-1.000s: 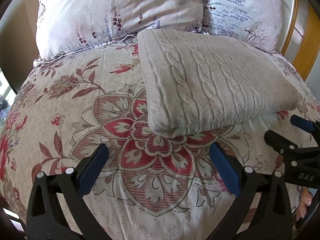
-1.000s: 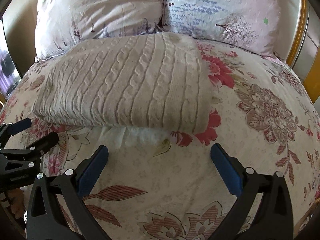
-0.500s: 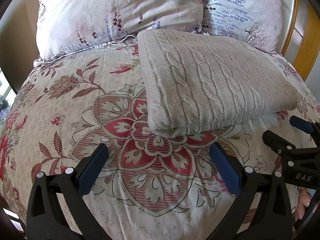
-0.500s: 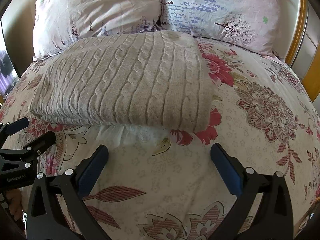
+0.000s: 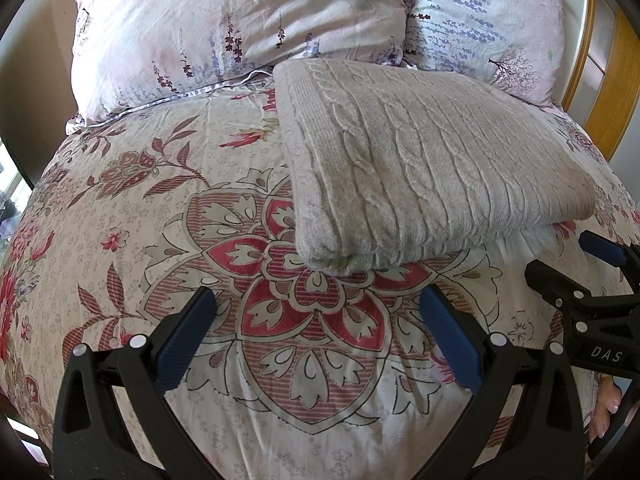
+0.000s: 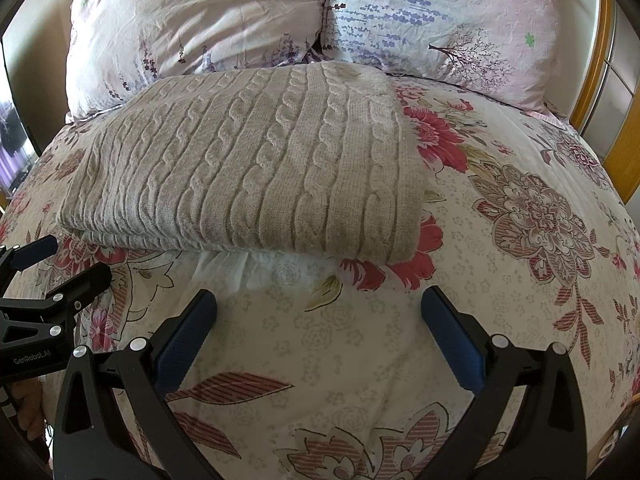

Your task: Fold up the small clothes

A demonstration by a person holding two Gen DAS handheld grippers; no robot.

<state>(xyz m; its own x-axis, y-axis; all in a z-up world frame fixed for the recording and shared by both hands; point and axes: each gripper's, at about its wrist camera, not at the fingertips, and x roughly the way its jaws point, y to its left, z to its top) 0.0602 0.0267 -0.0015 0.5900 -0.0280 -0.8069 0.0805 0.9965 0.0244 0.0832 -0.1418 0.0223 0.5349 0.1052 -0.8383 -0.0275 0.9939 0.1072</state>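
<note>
A beige cable-knit sweater (image 5: 420, 164) lies folded into a thick rectangle on the floral bedspread (image 5: 160, 216), its far edge near the pillows. A bit of white fabric (image 6: 228, 266) peeks out under its near edge. My left gripper (image 5: 316, 320) is open and empty, a short way in front of the sweater's near left corner. My right gripper (image 6: 318, 322) is open and empty too, just short of the sweater's near edge (image 6: 240, 244). Each gripper shows at the side of the other's view: the right gripper (image 5: 576, 268) and the left gripper (image 6: 60, 264).
Two floral pillows (image 5: 240, 28) (image 6: 440, 20) stand behind the sweater. A wooden bed frame (image 5: 612, 80) runs along the right. A person's fingers (image 5: 604, 412) show at the lower right of the left wrist view.
Both grippers have drawn back very slightly from the sweater and stay open. The sweater has not moved.
</note>
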